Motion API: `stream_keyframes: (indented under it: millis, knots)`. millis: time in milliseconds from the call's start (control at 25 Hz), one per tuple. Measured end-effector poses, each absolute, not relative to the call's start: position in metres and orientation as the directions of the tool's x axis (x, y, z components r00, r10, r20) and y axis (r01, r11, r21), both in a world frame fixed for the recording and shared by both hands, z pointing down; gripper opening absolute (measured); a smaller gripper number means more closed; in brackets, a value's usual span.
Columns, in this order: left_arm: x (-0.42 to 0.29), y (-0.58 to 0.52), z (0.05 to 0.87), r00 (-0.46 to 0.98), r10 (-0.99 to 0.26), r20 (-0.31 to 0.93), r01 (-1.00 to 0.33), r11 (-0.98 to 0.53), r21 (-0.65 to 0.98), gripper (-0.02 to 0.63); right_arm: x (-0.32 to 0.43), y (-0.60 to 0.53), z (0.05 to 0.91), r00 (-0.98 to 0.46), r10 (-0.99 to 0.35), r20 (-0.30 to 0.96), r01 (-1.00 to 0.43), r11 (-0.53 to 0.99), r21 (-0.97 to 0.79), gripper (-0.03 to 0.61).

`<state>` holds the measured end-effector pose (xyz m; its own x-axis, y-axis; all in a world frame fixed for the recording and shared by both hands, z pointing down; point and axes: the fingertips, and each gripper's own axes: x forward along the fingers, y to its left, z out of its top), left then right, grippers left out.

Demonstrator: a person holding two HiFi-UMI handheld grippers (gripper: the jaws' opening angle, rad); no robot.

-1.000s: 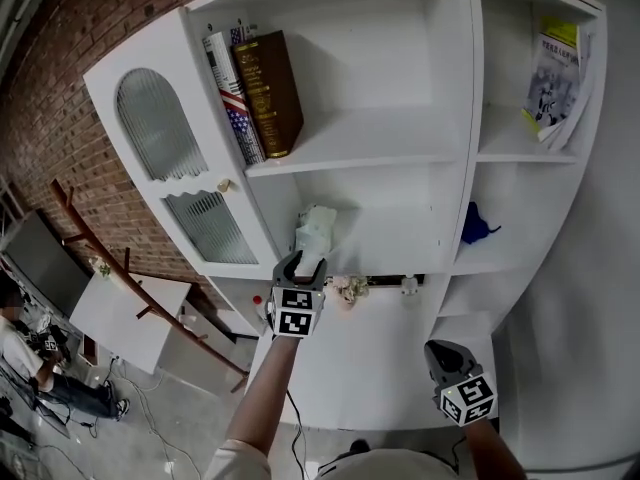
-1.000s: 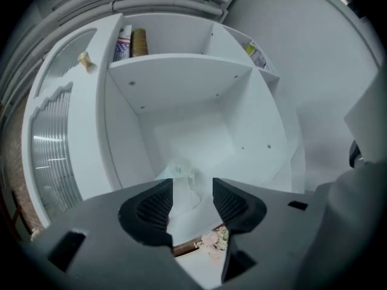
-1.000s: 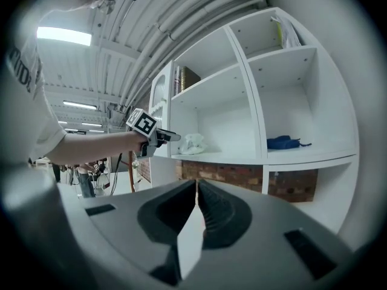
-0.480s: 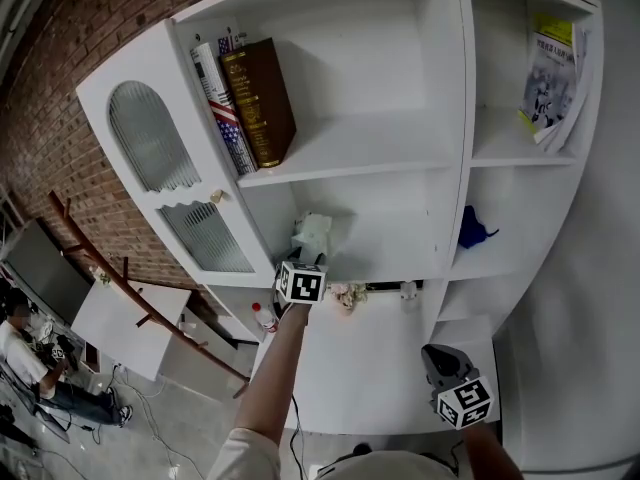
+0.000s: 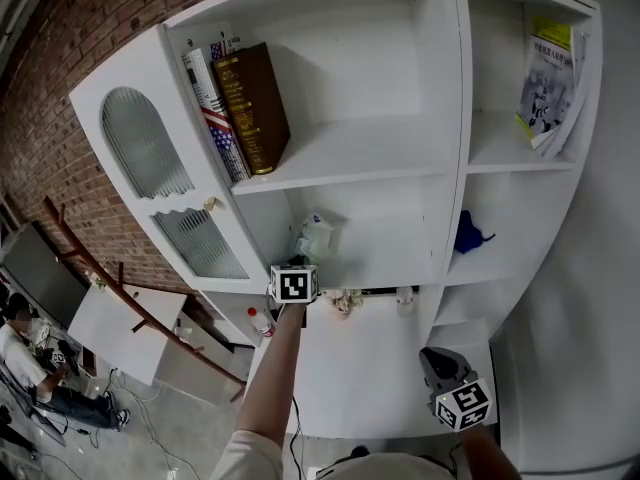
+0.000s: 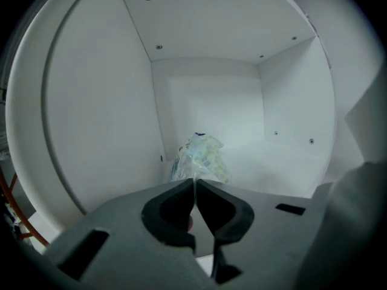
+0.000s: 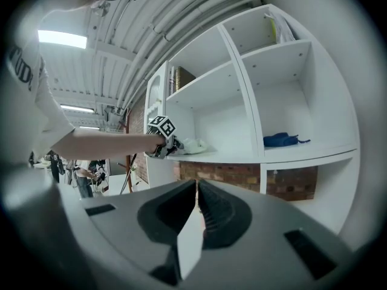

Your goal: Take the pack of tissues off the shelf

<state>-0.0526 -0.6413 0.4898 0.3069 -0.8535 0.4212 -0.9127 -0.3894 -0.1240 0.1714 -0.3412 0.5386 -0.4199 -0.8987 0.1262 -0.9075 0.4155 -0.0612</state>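
The pack of tissues (image 5: 316, 236) sits on the shelf (image 5: 385, 265) of the lower left compartment, close to the left wall and partly leaning on it. It has not been lifted. The left hand-held gripper (image 5: 303, 263) reaches in over the shelf's front edge. Its jaws have just been closing and now stand together at the near end of the pack (image 6: 199, 157), apparently nipping a thin fold of the wrapper. So the reach and the grip look done — lifting the pack clear and drawing it out remain.

The right hand-held gripper (image 5: 433, 357) hangs low over the white worktop (image 5: 370, 378), well apart from the shelf. Its jaws are closed with nothing between them.

The way out looks roomy. The compartment is otherwise bare, with the upper board high above the pack and the right divider (image 6: 290, 107) well off. The tight side is the left wall (image 6: 103, 119), just beside the pack. Outside, the open cabinet door (image 5: 150, 168) stands to the left, and small bits (image 5: 346, 299) lie on the worktop beneath the shelf edge — a straight pull back should miss both.
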Motion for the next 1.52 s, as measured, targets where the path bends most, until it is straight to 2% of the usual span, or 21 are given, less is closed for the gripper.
stream_keyframes:
  millis: [600,1520]
  knots:
    - [-0.059,-0.614,0.464,0.424,-0.849,0.316,-0.904,-0.416,0.094,0.026,0.151,-0.342,0.540,-0.460,-0.876,0.146,-0.887,0.460,-0.040,0.032]
    - [-0.074,-0.552,0.453,0.515,-0.803,0.299,-0.853,-0.516,0.083,0.026,0.145,-0.326,0.534,-0.458,-0.877,0.145,-0.887,0.462,-0.010,0.032]
